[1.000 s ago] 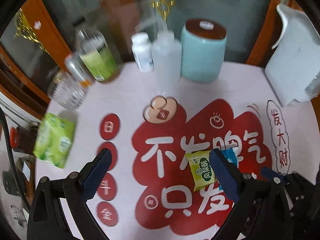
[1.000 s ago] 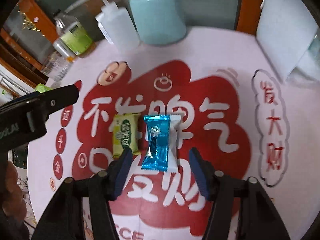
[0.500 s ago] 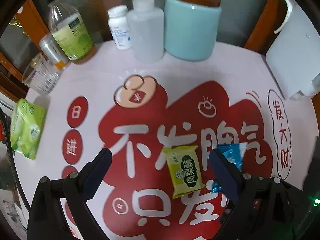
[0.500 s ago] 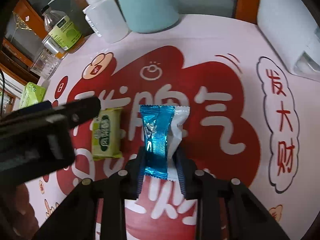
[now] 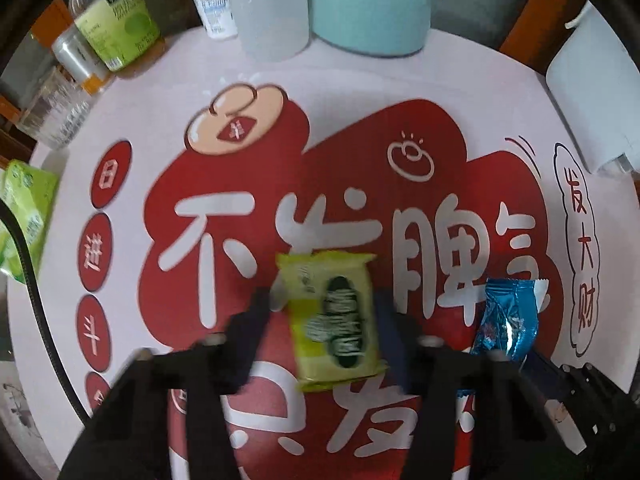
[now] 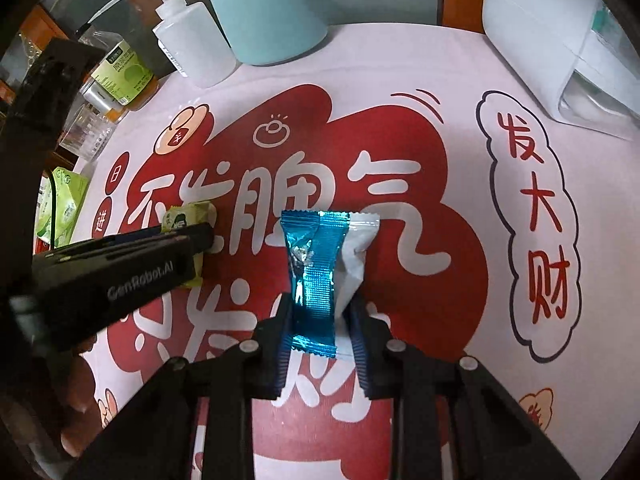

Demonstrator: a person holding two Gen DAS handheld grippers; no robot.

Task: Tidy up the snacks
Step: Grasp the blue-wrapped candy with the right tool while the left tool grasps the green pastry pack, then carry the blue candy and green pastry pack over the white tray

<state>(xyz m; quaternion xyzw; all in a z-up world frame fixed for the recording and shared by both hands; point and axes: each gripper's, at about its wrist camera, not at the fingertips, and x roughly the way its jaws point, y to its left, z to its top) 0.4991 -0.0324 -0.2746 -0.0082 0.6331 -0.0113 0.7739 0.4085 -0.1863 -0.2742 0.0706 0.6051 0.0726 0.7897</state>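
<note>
The red-and-white mat (image 6: pixel 460 184) lies bare from 12 to 3 o'clock of the blue snack packet (image 6: pixel 316 280), leaving open passage there. At 9 o'clock the left gripper (image 6: pixel 120 264) blocks the way, over the yellow-green snack packet (image 5: pixel 334 320). Along the far edge, 10 to 12 o'clock, stand a squeeze bottle (image 6: pixel 192 52), a teal canister (image 6: pixel 272 12) and a green-labelled bottle (image 6: pixel 124 72). A white appliance (image 6: pixel 540 28) fills 1 to 2 o'clock.

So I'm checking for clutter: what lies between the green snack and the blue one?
Nothing but bare red printed mat. The left wrist view shows the green snack and the blue snack apart, with only the left gripper's finger beside that gap.
</note>
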